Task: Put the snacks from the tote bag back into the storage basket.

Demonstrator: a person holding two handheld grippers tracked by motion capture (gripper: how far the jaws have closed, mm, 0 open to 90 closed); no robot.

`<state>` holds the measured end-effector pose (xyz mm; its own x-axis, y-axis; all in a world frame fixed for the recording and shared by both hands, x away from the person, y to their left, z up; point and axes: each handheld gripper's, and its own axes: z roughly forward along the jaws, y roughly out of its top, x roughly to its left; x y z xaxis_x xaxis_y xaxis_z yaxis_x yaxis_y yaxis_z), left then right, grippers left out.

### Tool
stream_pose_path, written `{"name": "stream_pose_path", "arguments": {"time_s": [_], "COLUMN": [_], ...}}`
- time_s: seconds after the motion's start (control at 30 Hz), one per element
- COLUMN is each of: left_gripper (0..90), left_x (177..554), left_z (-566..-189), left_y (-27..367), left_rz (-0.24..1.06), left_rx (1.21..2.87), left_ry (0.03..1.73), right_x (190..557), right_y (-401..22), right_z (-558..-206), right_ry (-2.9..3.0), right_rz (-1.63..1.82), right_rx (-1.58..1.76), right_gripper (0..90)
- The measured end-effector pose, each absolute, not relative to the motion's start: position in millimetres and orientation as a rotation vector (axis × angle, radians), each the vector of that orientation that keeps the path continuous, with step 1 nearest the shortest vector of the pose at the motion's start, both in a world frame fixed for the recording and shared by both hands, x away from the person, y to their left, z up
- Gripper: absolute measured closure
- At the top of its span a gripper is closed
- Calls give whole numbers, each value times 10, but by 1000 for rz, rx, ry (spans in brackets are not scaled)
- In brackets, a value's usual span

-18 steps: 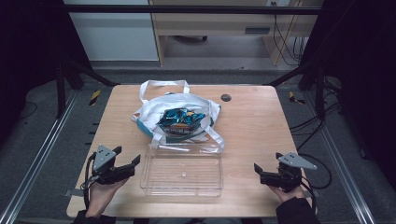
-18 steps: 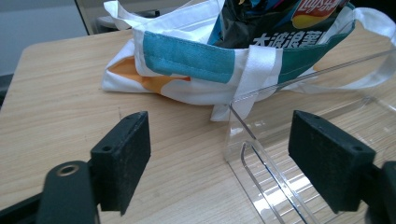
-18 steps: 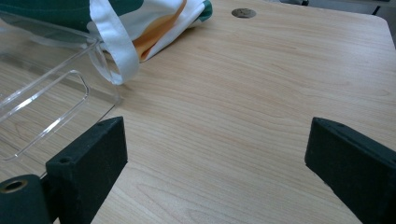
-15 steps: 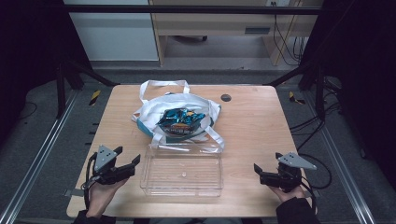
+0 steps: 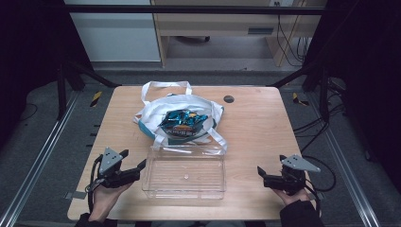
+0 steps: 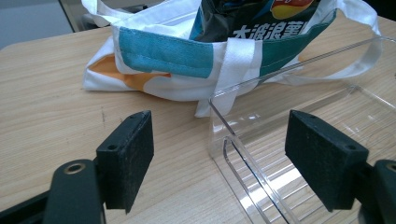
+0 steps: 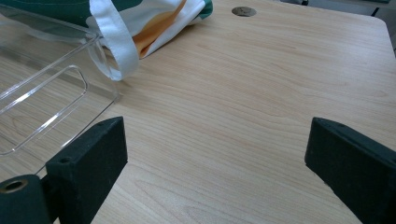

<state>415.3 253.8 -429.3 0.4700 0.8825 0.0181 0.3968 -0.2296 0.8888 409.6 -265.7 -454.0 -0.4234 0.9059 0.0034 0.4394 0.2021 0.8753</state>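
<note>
A clear plastic tray is laid flat at the near middle of the desk, its long axis running left to right, nothing inside it; just behind it a white tote bag is seen holding a blue snack packet; the left tongs and right tongs are held released at either end, nothing grasped.
</note>
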Motion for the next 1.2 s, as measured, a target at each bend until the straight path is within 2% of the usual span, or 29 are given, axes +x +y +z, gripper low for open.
{"name": "stream_pose_path", "arguments": {"time_s": [0.13, 0.3, 0.7, 1.2], "left_gripper": [198, 245, 305, 301], "left_x": [4166, 4174, 4184, 4304], "left_z": [-4257, -4203, -4106, -3943], "left_y": [2515, 2513, 2404, 2267], "left_rz": [686, 639, 650, 642], "left_rx": [1816, 1767, 1762, 1779], "left_ry": [1107, 1117, 1087, 1034], "right_x": [4107, 4106, 4108, 4116], "right_y": [-2660, -2649, -2641, -2624], "right_z": [-4545, -4546, -4554, -4547], "right_ry": [1955, 1961, 1962, 1962], "right_rz": [1152, 1147, 1143, 1143], "right_rx": [1247, 1248, 1254, 1250], "right_gripper": [60, 60, 58, 54]}}
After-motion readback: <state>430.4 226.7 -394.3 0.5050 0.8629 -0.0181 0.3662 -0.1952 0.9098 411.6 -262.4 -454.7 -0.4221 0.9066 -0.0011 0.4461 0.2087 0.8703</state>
